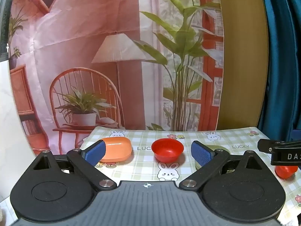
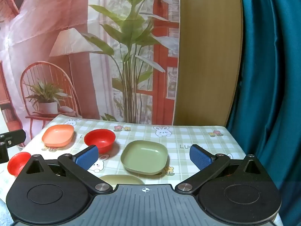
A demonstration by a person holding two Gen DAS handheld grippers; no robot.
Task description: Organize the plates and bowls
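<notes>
In the right wrist view an orange plate [image 2: 58,135] lies at the far left of the checked tablecloth [image 2: 188,135]. A red bowl [image 2: 99,138] stands right of it, and a green square plate [image 2: 144,157] lies in the middle. A second red bowl [image 2: 17,163] sits at the near left. A pale yellow plate [image 2: 122,179] shows partly under my right gripper [image 2: 144,157], which hovers open above the green plate. My left gripper [image 1: 148,152] is open and faces the red bowl [image 1: 167,149], with the orange plate [image 1: 116,148] behind its left finger and nothing held.
A printed backdrop [image 2: 75,56] hangs behind the table's far edge, with a wooden panel [image 2: 207,56] and a teal curtain [image 2: 267,75] to the right. The right gripper's black body [image 1: 278,150] juts in above the second red bowl [image 1: 286,170]. The green plate [image 1: 218,148] is mostly hidden.
</notes>
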